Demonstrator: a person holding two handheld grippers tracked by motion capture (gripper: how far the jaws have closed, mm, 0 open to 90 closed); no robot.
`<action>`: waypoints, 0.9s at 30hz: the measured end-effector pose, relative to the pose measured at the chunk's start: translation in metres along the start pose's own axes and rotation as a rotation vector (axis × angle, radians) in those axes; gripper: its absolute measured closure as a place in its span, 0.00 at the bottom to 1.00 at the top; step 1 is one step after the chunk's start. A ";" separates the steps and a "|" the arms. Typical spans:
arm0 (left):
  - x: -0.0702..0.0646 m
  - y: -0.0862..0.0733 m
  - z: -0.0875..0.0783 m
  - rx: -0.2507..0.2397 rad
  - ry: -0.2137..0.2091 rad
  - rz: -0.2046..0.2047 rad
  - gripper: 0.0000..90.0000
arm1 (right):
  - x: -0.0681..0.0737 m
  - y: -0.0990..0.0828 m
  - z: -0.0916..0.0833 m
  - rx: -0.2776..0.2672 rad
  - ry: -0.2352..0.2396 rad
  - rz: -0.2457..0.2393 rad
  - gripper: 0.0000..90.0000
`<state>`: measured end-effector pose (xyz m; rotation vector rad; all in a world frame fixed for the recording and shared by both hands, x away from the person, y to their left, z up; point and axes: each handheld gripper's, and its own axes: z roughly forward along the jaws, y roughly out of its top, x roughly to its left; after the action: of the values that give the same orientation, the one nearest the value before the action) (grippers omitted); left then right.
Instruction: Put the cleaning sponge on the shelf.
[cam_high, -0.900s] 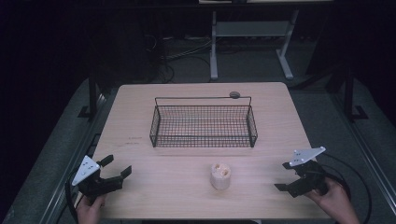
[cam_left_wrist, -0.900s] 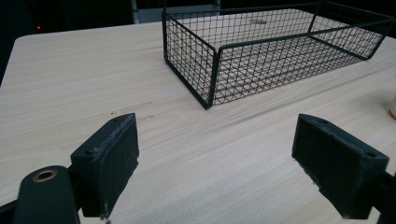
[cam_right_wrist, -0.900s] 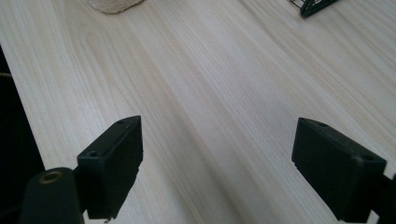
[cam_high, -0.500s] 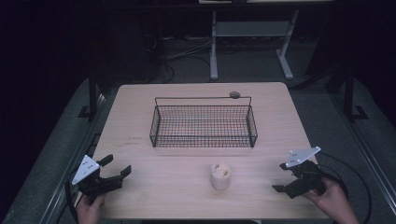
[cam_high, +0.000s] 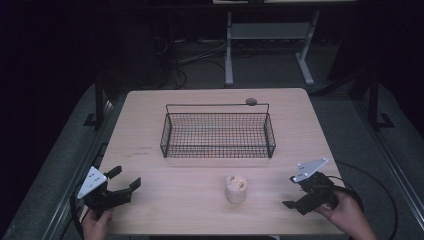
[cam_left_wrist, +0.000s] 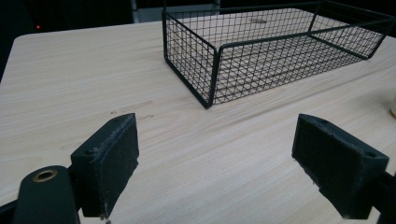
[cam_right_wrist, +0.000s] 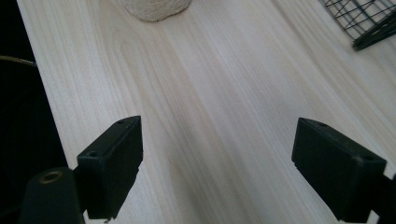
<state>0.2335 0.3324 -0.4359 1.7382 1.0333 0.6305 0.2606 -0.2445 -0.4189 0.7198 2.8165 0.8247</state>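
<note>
Left tool (cam_high: 125, 181) at lower left and right tool (cam_high: 295, 199) at lower right are both held wide open, empty, low over the surface (cam_high: 175, 200). The twine ball (cam_high: 236, 188) stands at lower centre, nearer the right tool, untouched. Beyond it, the basket (cam_high: 218, 150) is seen empty. Grasp and placement are judged not yet begun.

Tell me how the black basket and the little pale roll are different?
The wire basket is black, wide, see-through mesh; the pale roll is cream, small and solid-looking. The wire basket sits farther back on the table; the pale roll stands near the front, between both grippers. Both rest untouched on the wood.
</note>
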 end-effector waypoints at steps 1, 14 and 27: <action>0.000 0.000 0.000 0.000 0.000 0.000 0.15 | 0.001 0.001 0.002 0.006 0.003 -0.001 0.18; 0.001 0.000 -0.001 -0.003 0.001 0.003 0.15 | 0.009 0.014 0.014 0.032 0.030 -0.046 0.18; 0.001 0.000 -0.002 -0.005 0.004 0.001 0.15 | 0.017 0.025 0.024 0.050 0.053 -0.070 0.17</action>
<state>0.2326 0.3342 -0.4350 1.7339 1.0322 0.6368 0.2620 -0.2064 -0.4259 0.6104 2.9005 0.7755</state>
